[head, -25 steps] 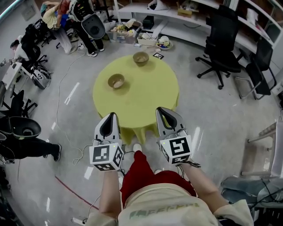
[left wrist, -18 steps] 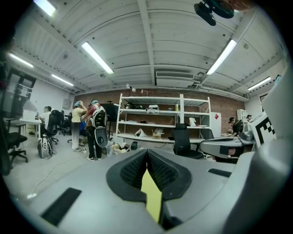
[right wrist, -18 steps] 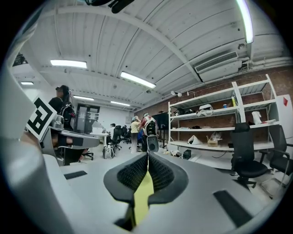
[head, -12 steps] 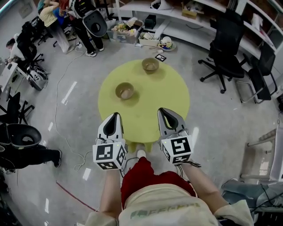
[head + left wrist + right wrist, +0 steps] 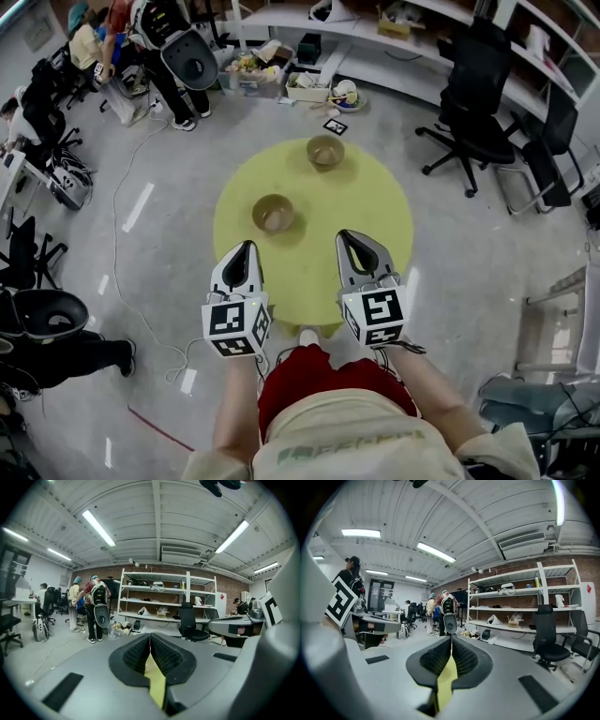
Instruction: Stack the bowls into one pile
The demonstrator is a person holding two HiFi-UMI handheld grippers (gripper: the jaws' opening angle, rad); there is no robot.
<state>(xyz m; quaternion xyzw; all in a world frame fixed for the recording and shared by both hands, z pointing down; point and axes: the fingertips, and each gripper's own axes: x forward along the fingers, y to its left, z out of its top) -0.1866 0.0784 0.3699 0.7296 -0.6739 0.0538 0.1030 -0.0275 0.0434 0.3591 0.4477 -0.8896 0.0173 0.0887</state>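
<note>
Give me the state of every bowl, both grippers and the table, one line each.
near bowl: upright on the table, standing alone, not stacked.
far bowl: upright near the table's far edge, apart from the near bowl.
left gripper: fingers together, holding nothing, over the table's near side.
right gripper: fingers together, holding nothing, over the table's near side.
table: round, yellow-covered, carrying only the two bowls.

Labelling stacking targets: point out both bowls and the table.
Near bowl [image 5: 273, 213]: head view, centre of its hollow.
Far bowl [image 5: 325, 150]: head view, centre of its hollow.
Yellow-green round table [image 5: 366, 206]: head view, bare top right of the bowls.
</note>
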